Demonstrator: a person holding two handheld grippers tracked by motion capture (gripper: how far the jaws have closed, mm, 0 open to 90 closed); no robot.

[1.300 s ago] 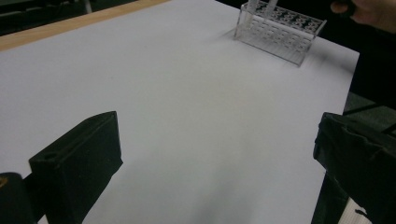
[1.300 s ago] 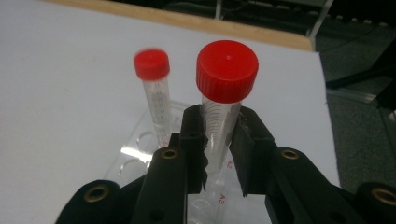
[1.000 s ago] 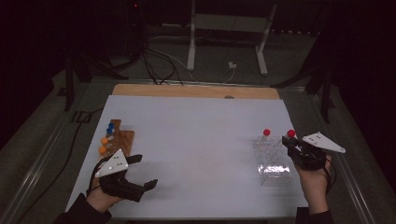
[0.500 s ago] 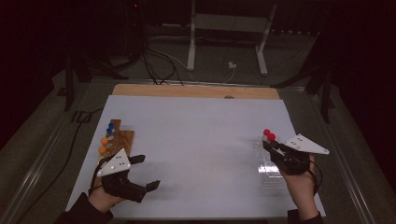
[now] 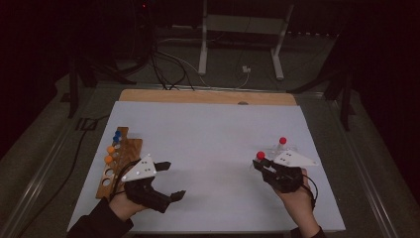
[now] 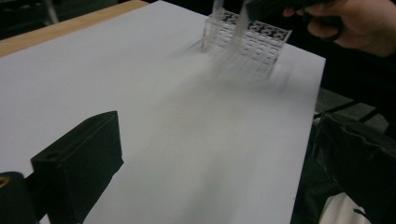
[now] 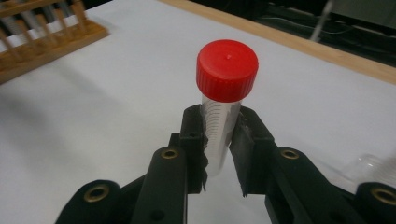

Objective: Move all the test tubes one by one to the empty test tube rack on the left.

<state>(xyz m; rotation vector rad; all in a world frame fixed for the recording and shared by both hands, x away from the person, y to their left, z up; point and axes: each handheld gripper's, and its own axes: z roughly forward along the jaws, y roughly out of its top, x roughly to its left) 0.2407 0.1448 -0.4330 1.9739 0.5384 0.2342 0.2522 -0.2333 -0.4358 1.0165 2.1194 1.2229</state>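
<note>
The red-capped tube (image 7: pixel 219 116) is standing upright between the two black jaws of the right tool (image 7: pixel 219 154), which are clamping its clear body just under the red cap; in the high view the same tube (image 5: pixel 261 155) is showing at the near right of the worktop (image 5: pixel 213 134), lifted in front of the person's right hand (image 5: pixel 297 198) and just beside the clear rack. Going from the largest thing down: the worktop is lying under a white sheet, with a strip of bare wood showing along its far edge. On its left side a wooden rack (image 5: pixel 119 163) is standing, carrying tubes with blue and orange caps at its far end and showing open round holes at its near end. On the right side the clear rack (image 6: pixel 245 39) is sitting close to the sheet's edge, and a second red-capped tube (image 5: pixel 283 141) is standing in it. The left tool (image 5: pixel 166 181) is hovering over the near left of the sheet, just beside the wooden rack, held by the left hand (image 5: pixel 121 206); its jaws are standing wide apart with nothing between them. In the left gripper view the right hand (image 6: pixel 359 25) is hanging above the clear rack, blurred.
</note>
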